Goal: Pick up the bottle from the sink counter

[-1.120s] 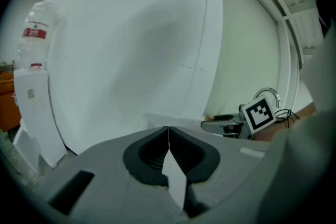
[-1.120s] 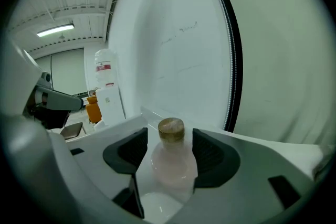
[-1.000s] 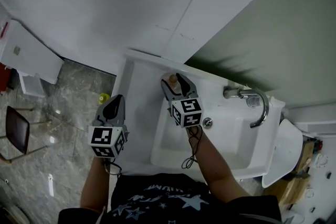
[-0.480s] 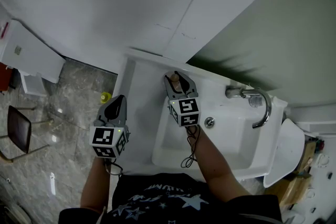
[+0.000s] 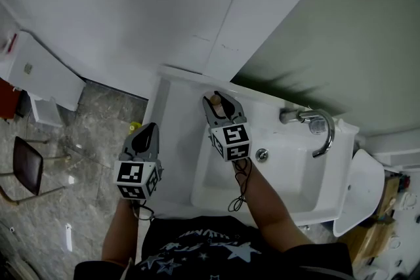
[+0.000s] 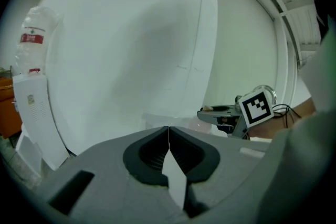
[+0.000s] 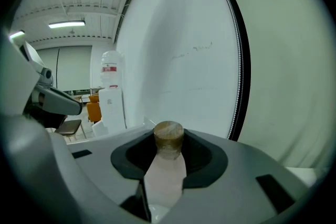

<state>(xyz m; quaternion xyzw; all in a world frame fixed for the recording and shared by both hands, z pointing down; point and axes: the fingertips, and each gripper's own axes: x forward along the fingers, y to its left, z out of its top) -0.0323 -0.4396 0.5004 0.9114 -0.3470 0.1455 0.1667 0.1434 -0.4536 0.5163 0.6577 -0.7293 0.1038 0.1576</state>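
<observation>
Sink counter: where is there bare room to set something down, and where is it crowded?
On the sink counter, the left strip between outer edge and basin is bare; the left gripper, shut, hovers by that edge. The back ledge between bottle and faucet is free too. The back-left corner is crowded: the right gripper is closing its jaws on the bottle there.

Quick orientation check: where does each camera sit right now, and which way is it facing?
Head view: on the person's head, looking steeply down at the sink; shows both forearms, the left gripper, and the right gripper around the bottle.
Left gripper view: rides the left gripper, facing the white wall over its shut fingers.
Right gripper view: rides the right gripper, facing the wall; its fingers are closing on the bottle.
Shared: head view and left gripper view both show the right gripper.
</observation>
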